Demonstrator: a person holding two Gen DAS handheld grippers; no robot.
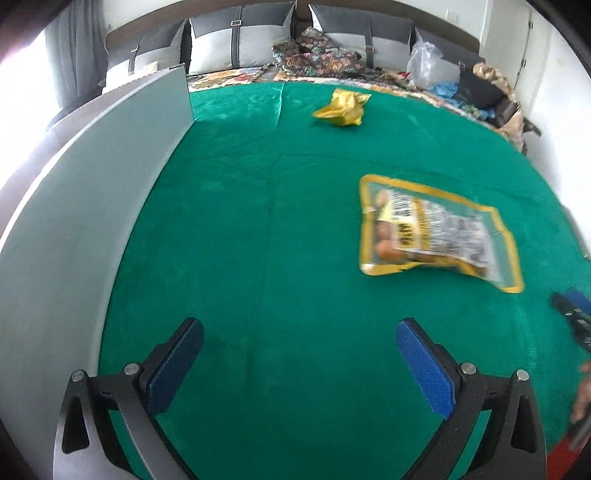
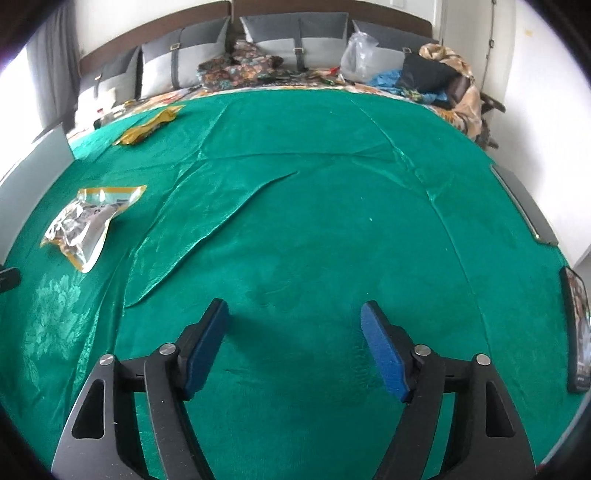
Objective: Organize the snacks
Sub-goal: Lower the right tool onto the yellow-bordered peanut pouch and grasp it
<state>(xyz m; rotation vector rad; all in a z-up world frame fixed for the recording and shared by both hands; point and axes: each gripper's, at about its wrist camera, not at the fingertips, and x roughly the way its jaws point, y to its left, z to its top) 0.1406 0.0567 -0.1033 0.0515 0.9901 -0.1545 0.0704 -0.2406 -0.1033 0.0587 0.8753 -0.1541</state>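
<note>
Status: task judged barely begun; nothing gathered, both packets lay loose on the green cloth point(image 2: 314, 229).

Snacks, two counted:
- One clear packet with yellow border point(image 1: 432, 232), lying flat near the cloth's middle, well apart from the grey board point(image 1: 92, 206) at the cloth's left edge.
- One crumpled yellow packet point(image 1: 341, 107), near the cloth's far edge.

Grippers, two:
- Left gripper point(image 1: 299, 350): jaws wide apart, holding nothing, above bare cloth.
- Right gripper point(image 2: 295, 332): jaws apart, holding nothing, above bare cloth.

Two snack packets, one flat yellow-edged packet point(image 1: 432, 229), one crumpled yellow packet point(image 1: 343, 107), one green cloth point(image 2: 314, 229), two grey boards point(image 1: 92, 192), three grey cushions point(image 2: 295, 33)
</note>
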